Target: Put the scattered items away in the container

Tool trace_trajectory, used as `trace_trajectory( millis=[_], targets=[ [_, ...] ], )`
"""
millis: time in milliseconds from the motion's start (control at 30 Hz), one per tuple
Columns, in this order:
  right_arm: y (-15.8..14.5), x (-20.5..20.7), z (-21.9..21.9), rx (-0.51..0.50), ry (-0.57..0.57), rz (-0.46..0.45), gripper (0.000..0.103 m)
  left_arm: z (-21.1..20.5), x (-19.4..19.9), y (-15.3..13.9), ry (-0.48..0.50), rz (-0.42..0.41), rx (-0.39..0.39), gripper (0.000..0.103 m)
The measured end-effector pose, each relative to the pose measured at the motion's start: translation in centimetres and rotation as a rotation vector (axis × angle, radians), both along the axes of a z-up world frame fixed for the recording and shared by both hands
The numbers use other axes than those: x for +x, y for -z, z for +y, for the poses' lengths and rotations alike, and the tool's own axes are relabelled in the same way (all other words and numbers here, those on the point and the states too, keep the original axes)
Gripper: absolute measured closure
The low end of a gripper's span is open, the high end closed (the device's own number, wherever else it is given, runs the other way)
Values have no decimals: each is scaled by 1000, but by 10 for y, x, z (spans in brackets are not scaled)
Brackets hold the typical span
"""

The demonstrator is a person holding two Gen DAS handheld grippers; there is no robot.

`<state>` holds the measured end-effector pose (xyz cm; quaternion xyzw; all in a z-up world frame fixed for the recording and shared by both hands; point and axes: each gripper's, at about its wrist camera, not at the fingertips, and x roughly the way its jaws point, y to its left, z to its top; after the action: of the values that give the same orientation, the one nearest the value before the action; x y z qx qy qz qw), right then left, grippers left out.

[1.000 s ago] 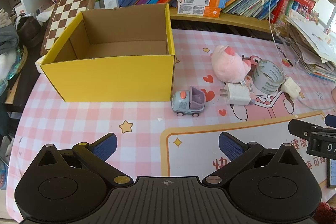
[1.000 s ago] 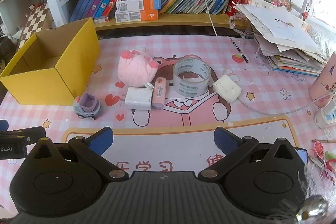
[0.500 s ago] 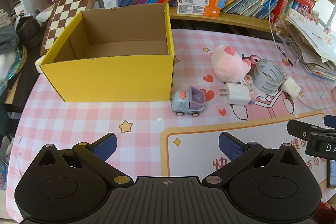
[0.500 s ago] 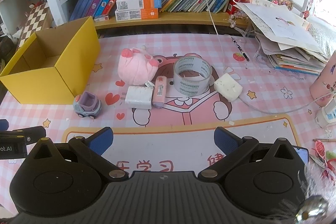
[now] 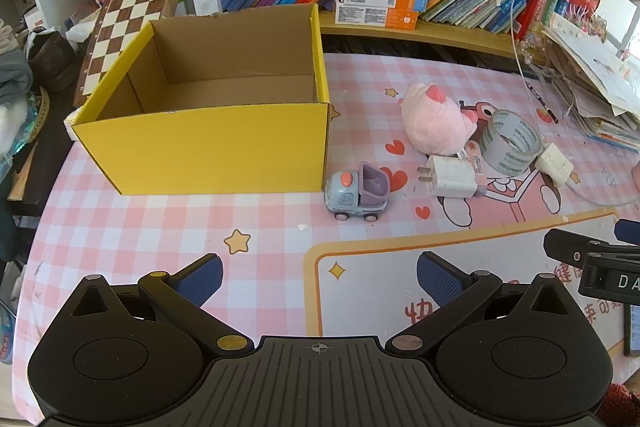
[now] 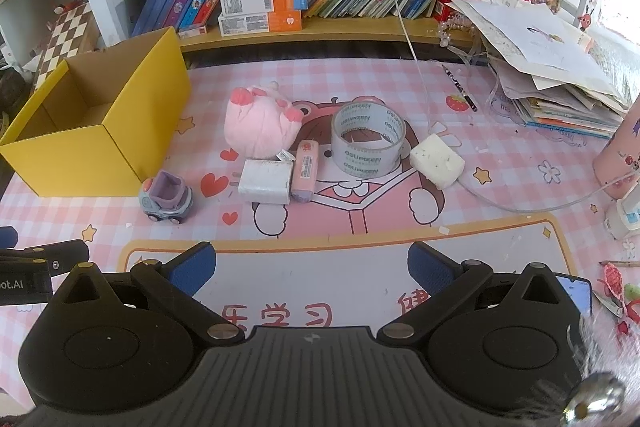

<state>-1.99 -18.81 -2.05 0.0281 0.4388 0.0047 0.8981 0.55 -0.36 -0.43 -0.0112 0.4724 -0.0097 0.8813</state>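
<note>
Left wrist view, we see the pink checked tabletop (image 5: 160,227), empty yellow box (image 5: 208,151) at left, pink plush (image 5: 436,121) well right of it, tape roll (image 6: 368,143), white charger (image 6: 266,181), toy truck (image 5: 356,193) just beside the box corner, our 2 grippers, left (image 5: 319,277) and right (image 6: 311,265), fingers spread, holding nothing.

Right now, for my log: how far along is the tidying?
Nothing done: the yellow cardboard box looks empty. Nothing in hand: both hand-held grippers, left and right, are open. Left: toy truck, pink plush, white charger, tape roll.
</note>
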Motion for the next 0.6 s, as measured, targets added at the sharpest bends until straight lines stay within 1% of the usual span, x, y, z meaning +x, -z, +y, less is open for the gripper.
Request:
trace_trajectory(
  millis=[200,433,533,600],
  targets=[
    [1,1,1,7,-11,4,0,0,3,0,3,2,0,0],
    [2,4,0,12,-8,13,0,-1,3,-1,12,-15,1,0],
    [2,5,0,11,-12,17,0,-1,3,-3,28,-34,-12,0],
    [3,6,1,9,-14,22,0,0,2,-5,46,-54,-39,0]
  ],
)
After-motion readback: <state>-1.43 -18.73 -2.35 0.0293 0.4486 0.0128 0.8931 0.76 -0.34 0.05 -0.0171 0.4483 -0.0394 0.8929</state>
